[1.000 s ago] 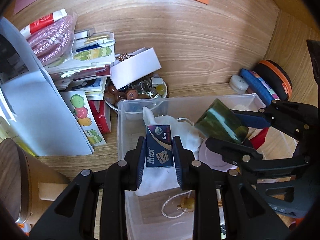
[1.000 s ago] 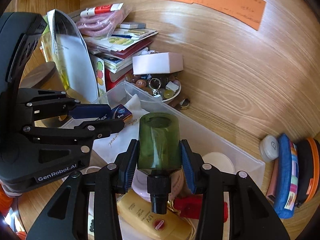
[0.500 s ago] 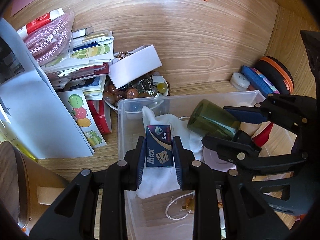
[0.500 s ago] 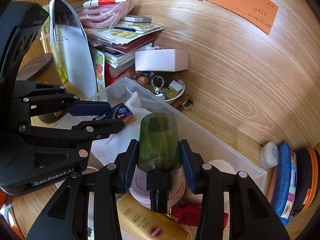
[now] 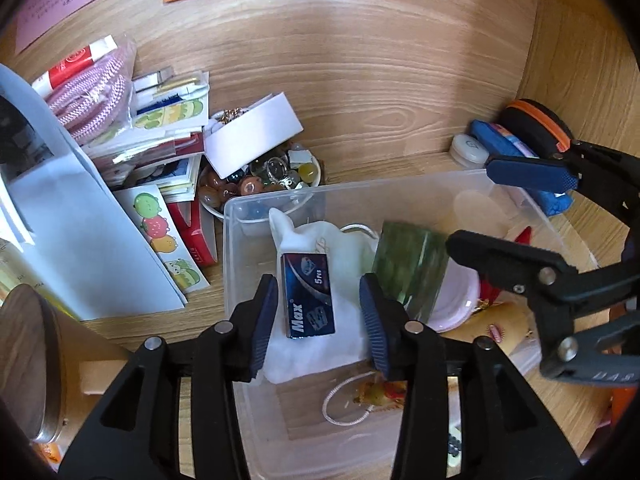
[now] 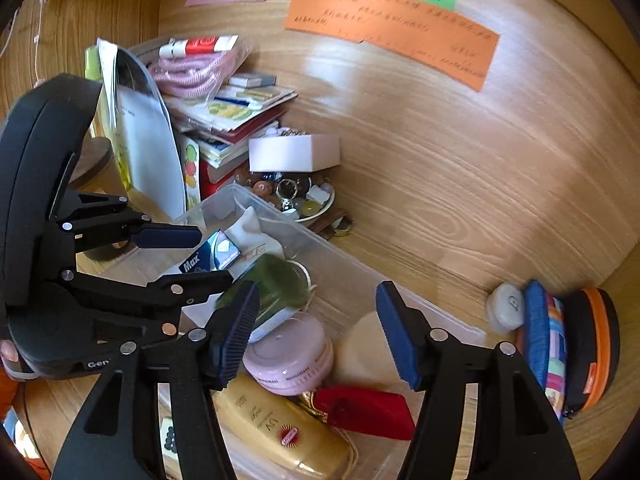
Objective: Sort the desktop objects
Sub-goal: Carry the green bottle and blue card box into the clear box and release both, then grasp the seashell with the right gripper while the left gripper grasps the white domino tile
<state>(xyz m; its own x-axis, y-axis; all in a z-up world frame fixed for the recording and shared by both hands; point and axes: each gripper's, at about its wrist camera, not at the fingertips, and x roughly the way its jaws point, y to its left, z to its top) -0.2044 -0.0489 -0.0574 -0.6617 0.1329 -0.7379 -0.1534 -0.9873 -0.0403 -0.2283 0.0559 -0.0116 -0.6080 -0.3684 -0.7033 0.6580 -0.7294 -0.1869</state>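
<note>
A clear plastic bin (image 5: 280, 196) (image 6: 360, 272) lies under both grippers. My left gripper (image 5: 319, 320) (image 6: 188, 258) is opening; the blue "Max" box (image 5: 308, 296) (image 6: 208, 258) sits between its jaws on a white pouch (image 5: 340, 248), with neither pad touching it. My right gripper (image 6: 318, 336) (image 5: 516, 212) is opening too, with nothing between its jaws. The green bottle (image 6: 276, 288) (image 5: 410, 268), blurred, lies in the bin beside the box, just past the right gripper's left finger.
The bin also holds a pink jar (image 6: 288, 356), a yellow tube (image 6: 280, 424) and a red case (image 6: 360, 408). Behind it are a bowl of beads (image 5: 260, 184), a white box (image 5: 252, 136) and stacked booklets (image 5: 160, 136). Round cases (image 6: 572, 344) stand right.
Both grippers have opened. The green bottle left the right jaws and dropped into the bin. The blue box is freed from the left pads and rests on the pouch.
</note>
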